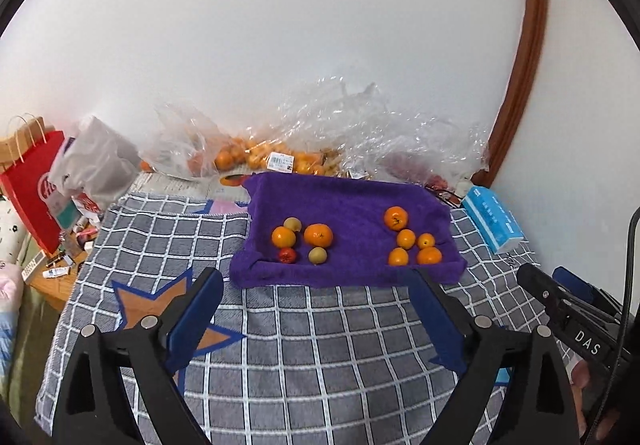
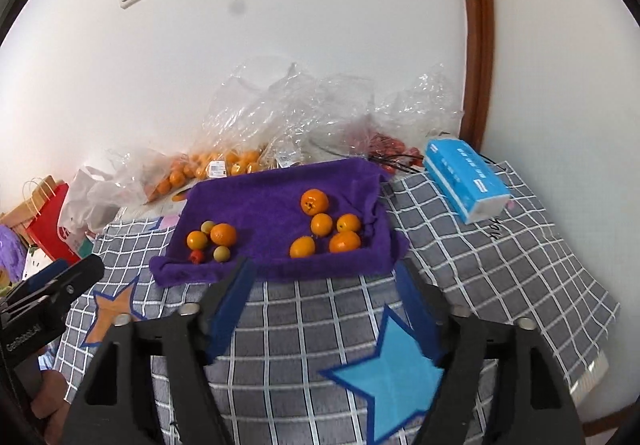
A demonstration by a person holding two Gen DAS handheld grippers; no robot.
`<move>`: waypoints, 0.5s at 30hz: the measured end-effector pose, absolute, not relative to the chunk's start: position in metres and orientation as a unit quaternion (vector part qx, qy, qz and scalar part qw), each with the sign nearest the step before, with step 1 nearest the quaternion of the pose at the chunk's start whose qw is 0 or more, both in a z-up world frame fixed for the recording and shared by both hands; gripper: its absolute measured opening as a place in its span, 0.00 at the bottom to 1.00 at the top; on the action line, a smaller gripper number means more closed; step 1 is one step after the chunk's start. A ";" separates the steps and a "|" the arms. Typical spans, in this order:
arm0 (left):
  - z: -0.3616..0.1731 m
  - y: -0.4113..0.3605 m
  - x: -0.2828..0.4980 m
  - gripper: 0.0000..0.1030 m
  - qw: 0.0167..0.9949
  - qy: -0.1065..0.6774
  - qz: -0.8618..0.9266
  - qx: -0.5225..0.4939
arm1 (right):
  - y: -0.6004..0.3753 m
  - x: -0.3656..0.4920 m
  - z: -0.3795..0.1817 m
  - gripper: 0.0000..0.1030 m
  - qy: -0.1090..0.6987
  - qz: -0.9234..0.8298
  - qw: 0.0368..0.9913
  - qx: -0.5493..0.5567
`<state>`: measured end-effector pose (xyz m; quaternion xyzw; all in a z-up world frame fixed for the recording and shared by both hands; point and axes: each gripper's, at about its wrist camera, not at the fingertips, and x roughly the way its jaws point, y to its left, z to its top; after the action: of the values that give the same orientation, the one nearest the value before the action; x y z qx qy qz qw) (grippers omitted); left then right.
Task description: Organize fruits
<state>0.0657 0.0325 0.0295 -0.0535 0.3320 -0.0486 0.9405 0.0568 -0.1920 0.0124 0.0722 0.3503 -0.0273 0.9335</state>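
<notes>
**Fruits lying ahead of both tongs, mixed cluster nearer my left**

Fruits are sitting in two clusters on the purple terry towel: a mixed cluster of round orange citrus, two small greenish fruits and one red one, and an all-orange cluster. I am holding my left gripper and right gripper spread wide and empty, just short of the towel's near edge. The mixed cluster is lying left of the all-orange one in both views, so I am judging my left hand nearer the odd-coloured pieces.
</notes>
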 end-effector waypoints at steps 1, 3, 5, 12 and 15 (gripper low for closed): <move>0.032 0.031 0.058 0.92 0.943 0.325 -0.049 -0.050 | -0.191 0.050 0.014 0.79 0.348 -0.027 0.935 0.068; 0.034 0.028 0.046 0.94 0.948 0.313 -0.041 -0.041 | -0.190 0.037 0.019 0.89 0.338 -0.023 0.939 0.061; 0.035 0.027 0.037 0.94 0.950 0.307 -0.040 -0.040 | -0.190 0.023 0.023 0.93 0.323 -0.027 0.944 0.055; 0.037 0.022 0.015 0.94 0.953 0.297 -0.041 -0.040 | -0.193 -0.001 0.031 0.99 0.313 -0.044 0.948 0.045; 0.037 0.020 0.009 0.94 0.954 0.296 -0.041 -0.038 | -0.194 -0.009 0.031 0.99 0.311 -0.046 0.948 0.048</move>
<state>0.0089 0.0203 0.0366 -0.0383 0.2956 -0.0406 0.9537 -0.0093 -0.1944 0.0310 0.0476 0.3109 -0.0465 0.9481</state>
